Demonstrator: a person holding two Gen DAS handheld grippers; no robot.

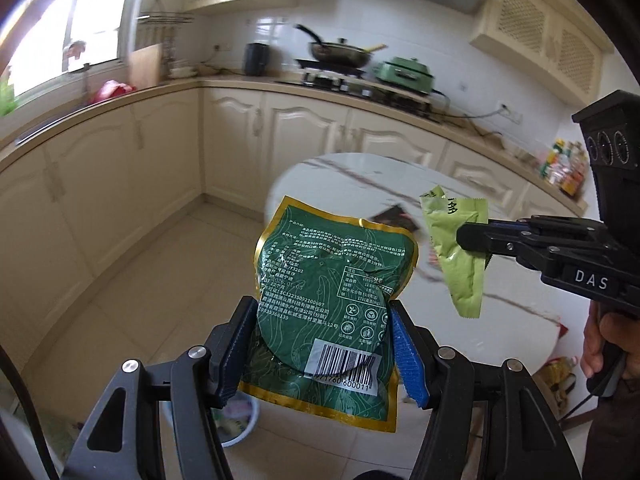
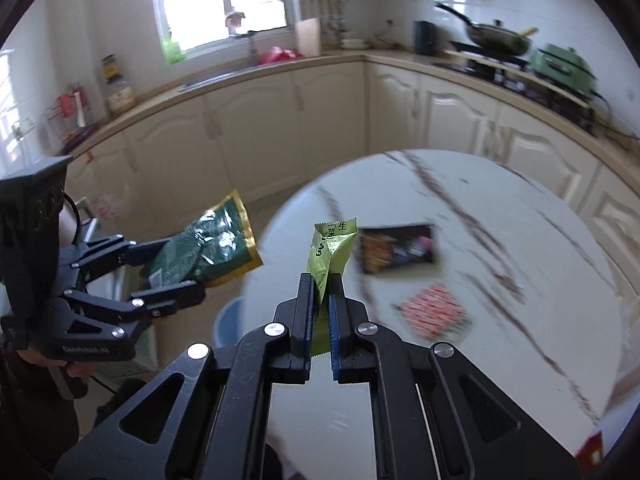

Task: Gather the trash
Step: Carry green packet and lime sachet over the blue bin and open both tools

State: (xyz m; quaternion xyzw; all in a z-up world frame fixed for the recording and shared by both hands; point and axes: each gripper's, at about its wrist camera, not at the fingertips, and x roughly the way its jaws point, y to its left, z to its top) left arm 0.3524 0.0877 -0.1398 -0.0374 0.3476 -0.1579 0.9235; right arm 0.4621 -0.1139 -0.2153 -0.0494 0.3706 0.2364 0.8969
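Note:
My left gripper (image 1: 320, 312) is shut on a dark green foil pouch (image 1: 332, 280) with a gold rim and a barcode, held in the air over the floor. The same pouch (image 2: 208, 244) and left gripper (image 2: 180, 264) show at the left of the right wrist view. My right gripper (image 2: 320, 284) is shut on a light green wrapper (image 2: 332, 248), which sticks up from between the pads. That wrapper (image 1: 456, 252) hangs from the right gripper (image 1: 472, 240) at the right of the left wrist view. Both grippers are lifted beside the round marble table (image 2: 500, 208).
A black packet (image 2: 396, 248) and a red-and-white packet (image 2: 432, 312) lie on the table. A pale blue bin (image 2: 230, 320) stands on the floor under the table's left edge. Cream cabinets (image 1: 240, 128) and a counter with a wok (image 1: 340, 54) run behind. A hand (image 1: 596, 340) grips the right handle.

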